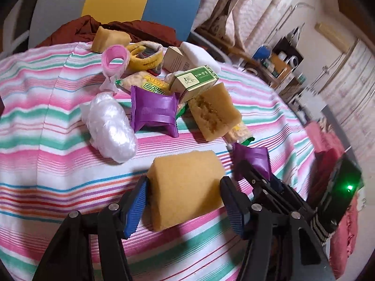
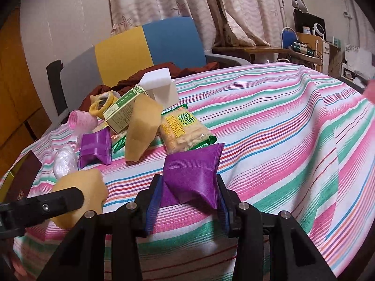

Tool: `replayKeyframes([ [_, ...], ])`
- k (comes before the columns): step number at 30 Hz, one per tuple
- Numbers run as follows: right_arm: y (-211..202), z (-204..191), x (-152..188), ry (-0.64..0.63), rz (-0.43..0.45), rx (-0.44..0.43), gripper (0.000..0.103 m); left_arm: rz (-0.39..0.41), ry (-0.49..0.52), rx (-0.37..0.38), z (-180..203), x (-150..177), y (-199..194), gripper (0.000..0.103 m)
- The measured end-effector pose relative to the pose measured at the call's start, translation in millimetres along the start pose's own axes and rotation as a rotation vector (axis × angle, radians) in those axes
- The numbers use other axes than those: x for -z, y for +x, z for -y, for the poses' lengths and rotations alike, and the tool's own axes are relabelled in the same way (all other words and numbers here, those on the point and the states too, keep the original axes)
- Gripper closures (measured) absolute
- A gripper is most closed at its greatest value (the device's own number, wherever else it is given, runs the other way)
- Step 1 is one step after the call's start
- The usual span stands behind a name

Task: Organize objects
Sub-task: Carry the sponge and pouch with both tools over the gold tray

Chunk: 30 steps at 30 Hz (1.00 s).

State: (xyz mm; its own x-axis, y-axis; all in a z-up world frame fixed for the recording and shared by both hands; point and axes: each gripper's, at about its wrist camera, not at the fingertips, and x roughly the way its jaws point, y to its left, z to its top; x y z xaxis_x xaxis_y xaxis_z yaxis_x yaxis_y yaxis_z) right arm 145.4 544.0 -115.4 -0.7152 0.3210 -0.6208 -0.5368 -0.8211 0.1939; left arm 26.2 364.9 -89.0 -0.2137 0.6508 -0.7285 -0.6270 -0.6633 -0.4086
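Observation:
My left gripper (image 1: pixel 184 202) is shut on a yellow sponge block (image 1: pixel 185 187), held just above the striped tablecloth (image 1: pixel 46 107); the sponge also shows in the right wrist view (image 2: pixel 82 194). My right gripper (image 2: pixel 187 201) is shut on a purple snack packet (image 2: pixel 194 175), also visible in the left wrist view (image 1: pixel 254 161). Behind lies a pile: a second purple packet (image 1: pixel 153 112), another sponge (image 1: pixel 214 112), a green-and-cream box (image 1: pixel 194 79), a cracker pack (image 2: pixel 185 128), a clear plastic wad (image 1: pixel 110 128), a pink roller (image 1: pixel 116 61).
A white foam block (image 2: pixel 160 85) and a yellow fabric roll (image 1: pixel 146 55) sit at the pile's back. A chair with a yellow and blue back (image 2: pixel 150 44) holds brown cloth beyond the table. The tablecloth's right side (image 2: pixel 281 121) carries nothing.

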Motion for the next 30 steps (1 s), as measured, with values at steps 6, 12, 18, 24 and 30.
replayKeyframes([
  [6,-0.7,-3.3,-1.6,-0.004,-0.017,0.027,0.060,-0.010,0.010,0.039,-3.0,1.2,-0.4,0.042],
  [12,-3.8,-9.2,-5.3,0.010,-0.054,0.048,0.060,0.012,0.027,0.066,-7.9,11.2,-9.3,0.050],
  [18,-10.5,-22.0,-8.4,-0.018,-0.076,0.055,0.060,0.014,0.010,0.088,-13.7,18.1,-19.9,0.055],
  [24,-25.2,-42.1,-13.2,-0.071,-0.057,0.040,0.060,0.035,0.017,0.091,-18.3,28.6,-38.0,0.060],
  [30,-36.9,-63.0,-13.8,-0.111,-0.047,0.013,0.060,0.058,-0.009,0.101,-32.9,40.1,-57.4,0.062],
])
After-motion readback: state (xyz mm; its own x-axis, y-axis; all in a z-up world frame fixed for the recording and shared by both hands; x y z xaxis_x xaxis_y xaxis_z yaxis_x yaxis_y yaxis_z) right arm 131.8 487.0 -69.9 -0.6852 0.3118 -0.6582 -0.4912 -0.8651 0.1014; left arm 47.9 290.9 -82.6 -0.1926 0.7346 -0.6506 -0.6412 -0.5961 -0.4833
